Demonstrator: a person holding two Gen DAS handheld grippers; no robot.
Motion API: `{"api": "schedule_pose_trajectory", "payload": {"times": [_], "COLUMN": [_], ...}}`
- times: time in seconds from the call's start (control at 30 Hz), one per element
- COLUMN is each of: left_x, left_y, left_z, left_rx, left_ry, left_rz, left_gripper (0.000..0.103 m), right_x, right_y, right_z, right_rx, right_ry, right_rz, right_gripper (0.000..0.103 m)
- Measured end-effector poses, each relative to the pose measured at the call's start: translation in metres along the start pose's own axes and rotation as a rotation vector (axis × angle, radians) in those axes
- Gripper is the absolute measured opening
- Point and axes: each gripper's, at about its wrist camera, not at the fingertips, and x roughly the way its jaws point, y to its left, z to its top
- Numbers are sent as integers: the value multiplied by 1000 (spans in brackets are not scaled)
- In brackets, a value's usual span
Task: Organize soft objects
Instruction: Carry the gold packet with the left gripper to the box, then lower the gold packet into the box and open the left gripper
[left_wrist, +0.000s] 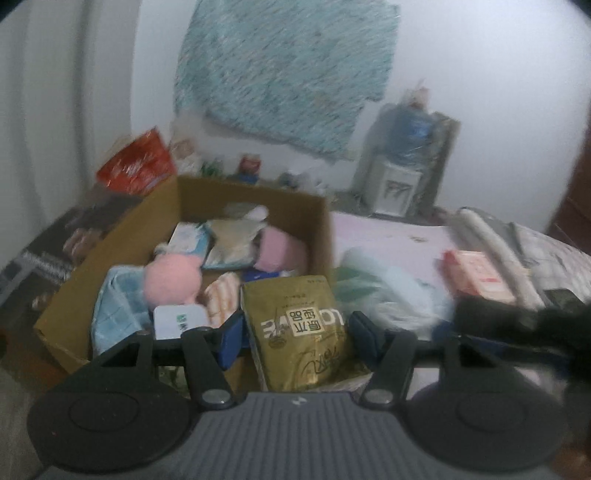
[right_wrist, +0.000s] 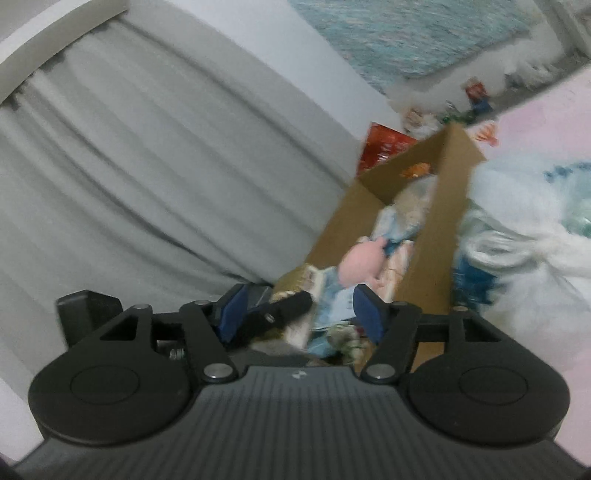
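A cardboard box (left_wrist: 255, 195) stands on the bed, filled with soft things: a pink plush (left_wrist: 173, 282), a light blue pack (left_wrist: 116, 306), a striped cloth (left_wrist: 221, 295) and tissue packs. My left gripper (left_wrist: 295, 332) is open, its blue pads on either side of a gold packet (left_wrist: 301, 332) at the box's near right corner; I cannot tell whether they touch it. My right gripper (right_wrist: 299, 314) is open and empty, tilted, beside the box (right_wrist: 428, 236), with the pink plush (right_wrist: 358, 266) ahead. A black gripper part (right_wrist: 280, 310) lies between its fingers.
A white-and-green plastic bag (left_wrist: 388, 295) and a pink box (left_wrist: 476, 277) lie on the pink sheet right of the box. A red bag (left_wrist: 136, 166) sits behind it. A water dispenser (left_wrist: 402, 173) stands at the wall. A grey curtain (right_wrist: 147, 147) hangs left.
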Motion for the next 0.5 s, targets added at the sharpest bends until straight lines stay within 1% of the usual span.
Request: {"api": "schedule_pose_trajectory", "payload": {"times": [0.1,0.13,0.23,0.3,0.37,0.5], "left_x": [29,39,69,84,93,102], "left_y": [20,23,29,35,39,39], "left_z": [4,3,-5,-11,-14,-18], "left_rx": [-58,-65,-66,-94,-105,-95], "left_ry": [74,95,161,202,225,241], "left_rz": [-10,-1,65,59,68,95], "left_gripper": [62,62,63,63,63,63], "right_x": [-10,-13,-16,-15,-10,-5], "right_y": [-26,-34,-54,-63,-69,-77], "right_z": [-4,-4,-5,-5,-5,-2], "right_rx": [66,84,125,139,147,169], "right_ry": [-12,-16,-22,-20,-16,-4], "right_rz": [-40,-54,-85,-97,-106,-119], "right_gripper": [64,64,64,64,64,64]}}
